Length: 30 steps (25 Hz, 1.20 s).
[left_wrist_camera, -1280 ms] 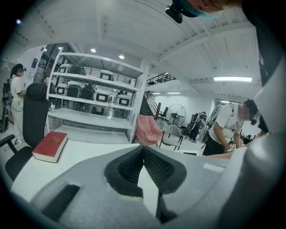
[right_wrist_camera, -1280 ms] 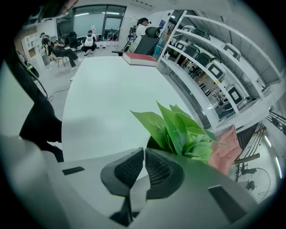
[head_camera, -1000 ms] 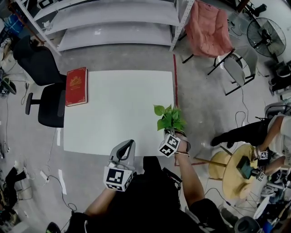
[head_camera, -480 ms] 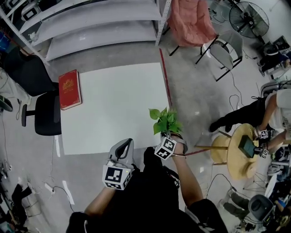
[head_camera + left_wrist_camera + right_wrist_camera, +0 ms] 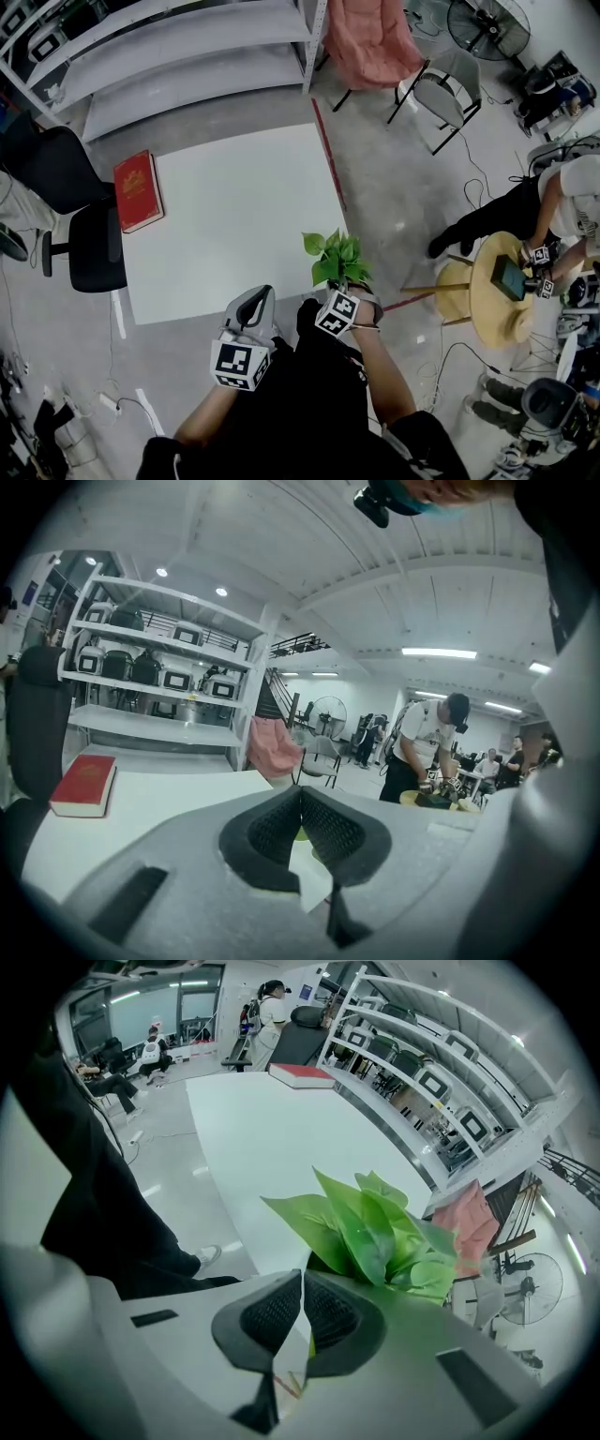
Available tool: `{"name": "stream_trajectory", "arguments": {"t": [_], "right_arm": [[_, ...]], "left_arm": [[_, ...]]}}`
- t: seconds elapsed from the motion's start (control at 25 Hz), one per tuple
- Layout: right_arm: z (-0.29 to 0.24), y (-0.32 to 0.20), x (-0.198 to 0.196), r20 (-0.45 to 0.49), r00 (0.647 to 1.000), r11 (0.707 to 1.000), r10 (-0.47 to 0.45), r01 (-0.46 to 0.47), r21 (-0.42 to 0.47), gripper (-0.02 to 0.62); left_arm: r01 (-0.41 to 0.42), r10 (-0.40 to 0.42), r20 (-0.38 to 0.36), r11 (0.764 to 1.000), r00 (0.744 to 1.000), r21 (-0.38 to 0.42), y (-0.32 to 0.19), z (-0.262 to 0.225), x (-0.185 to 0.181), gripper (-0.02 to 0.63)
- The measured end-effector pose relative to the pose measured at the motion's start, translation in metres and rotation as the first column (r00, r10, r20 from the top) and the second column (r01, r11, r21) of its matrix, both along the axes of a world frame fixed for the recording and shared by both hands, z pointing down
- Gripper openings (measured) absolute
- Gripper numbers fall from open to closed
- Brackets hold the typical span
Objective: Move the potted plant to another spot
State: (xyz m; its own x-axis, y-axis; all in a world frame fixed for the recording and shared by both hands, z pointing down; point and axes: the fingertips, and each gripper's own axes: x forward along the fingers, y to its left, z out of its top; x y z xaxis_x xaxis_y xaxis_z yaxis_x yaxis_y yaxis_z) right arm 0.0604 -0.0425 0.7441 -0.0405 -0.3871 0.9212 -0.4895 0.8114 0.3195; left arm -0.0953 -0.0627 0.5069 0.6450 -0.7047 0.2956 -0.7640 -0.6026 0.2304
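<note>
Carry step judged in hand: the potted plant (image 5: 333, 258) is held at the tabletop's (image 5: 225, 225) near right corner by the right claw (image 5: 342, 289), its jaws pressed almost together on something thin under the leaves, the pot itself being hidden, while the left claw (image 5: 266, 295) is kept closed on nothing. A free spot must next be picked, well apart from the red book (image 5: 137, 190), and the pot set down upright. Against a second earlier, plant and claws are placed much the same; only the view is swung, the tabletop shifted left.
</note>
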Motion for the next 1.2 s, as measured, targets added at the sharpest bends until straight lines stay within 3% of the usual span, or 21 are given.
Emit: {"name": "stream_trajectory", "arguments": {"t": [0.52,0.84,0.96,1.08,1.2], "right_arm": [[-0.002,0.002,-0.005,-0.045,0.999,0.999,0.013,-0.011,0.05,0.017],[-0.016,0.003,-0.013,-0.006,0.998,0.995,0.055,-0.054,0.089,0.017],[-0.033,0.007,-0.018,0.038,0.996,0.99,0.086,-0.09,0.108,0.017],[-0.057,0.008,-0.022,0.142,0.978,0.974,0.154,-0.175,0.147,0.017],[-0.089,0.012,-0.025,0.329,0.907,0.93,0.264,-0.329,0.161,0.017]], "left_arm": [[-0.003,0.004,-0.007,1.0,1.0,0.007,0.009,-0.001,-0.012,0.017],[0.0,0.0,-0.016,1.0,1.0,0.013,0.013,-0.003,-0.022,0.016],[0.0,0.0,-0.028,1.0,1.0,0.013,0.016,-0.006,-0.026,0.017],[-0.006,0.006,-0.043,1.0,0.999,0.009,0.021,-0.006,-0.029,0.017],[-0.03,0.03,-0.047,0.999,0.998,0.017,0.028,-0.007,-0.028,0.017]]}}
